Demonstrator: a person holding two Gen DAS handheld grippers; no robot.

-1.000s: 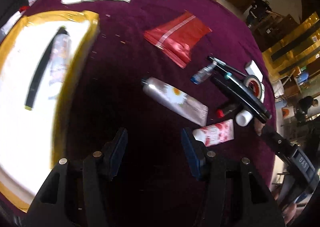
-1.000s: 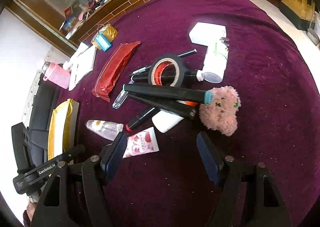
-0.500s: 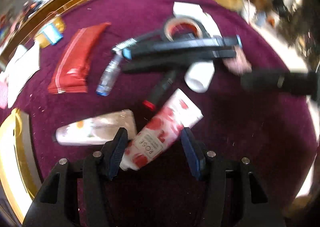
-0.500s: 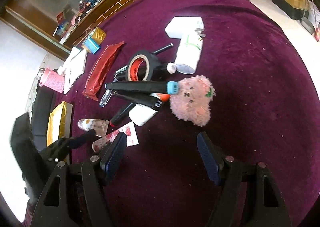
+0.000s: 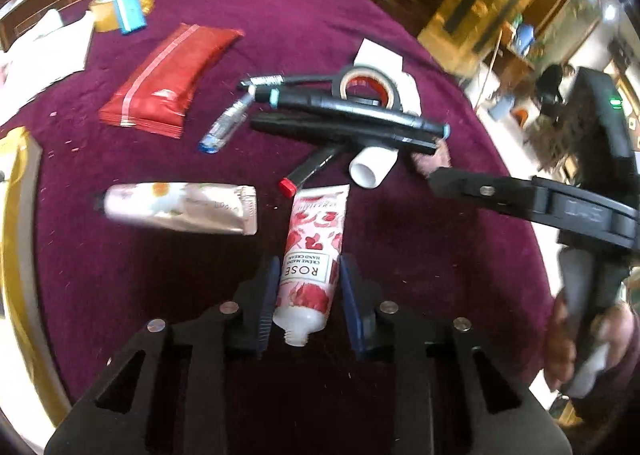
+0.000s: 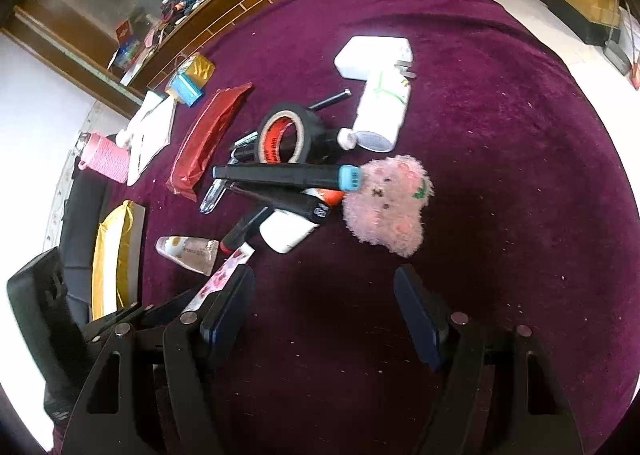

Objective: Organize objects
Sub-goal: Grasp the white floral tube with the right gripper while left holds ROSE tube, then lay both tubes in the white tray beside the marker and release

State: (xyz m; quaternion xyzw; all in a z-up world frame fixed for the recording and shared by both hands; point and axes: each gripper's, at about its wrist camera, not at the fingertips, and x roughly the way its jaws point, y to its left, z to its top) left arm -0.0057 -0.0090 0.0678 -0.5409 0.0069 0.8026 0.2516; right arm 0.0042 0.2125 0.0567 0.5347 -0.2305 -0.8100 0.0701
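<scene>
Left gripper [image 5: 307, 295]: jaws have just been closing, now clamped on the white plastic hand-cream tube with red rose print [image 5: 310, 255], lower centre of the left wrist view, threaded neck toward the camera.

Right gripper [image 6: 324, 307]: jaws wide apart, nothing between them, lower centre of the right wrist view above the burgundy velvet tablecloth [image 6: 500, 135].

Pale daisy-print tube [image 5: 180, 207]: centre left, just beside the rose tube.

Black tape roll [image 6: 286, 135], black marker pens, pink plush bear [image 6: 386, 207]: clustered at centre.

Red foil pouch [image 5: 168, 75]: upper left.
</scene>
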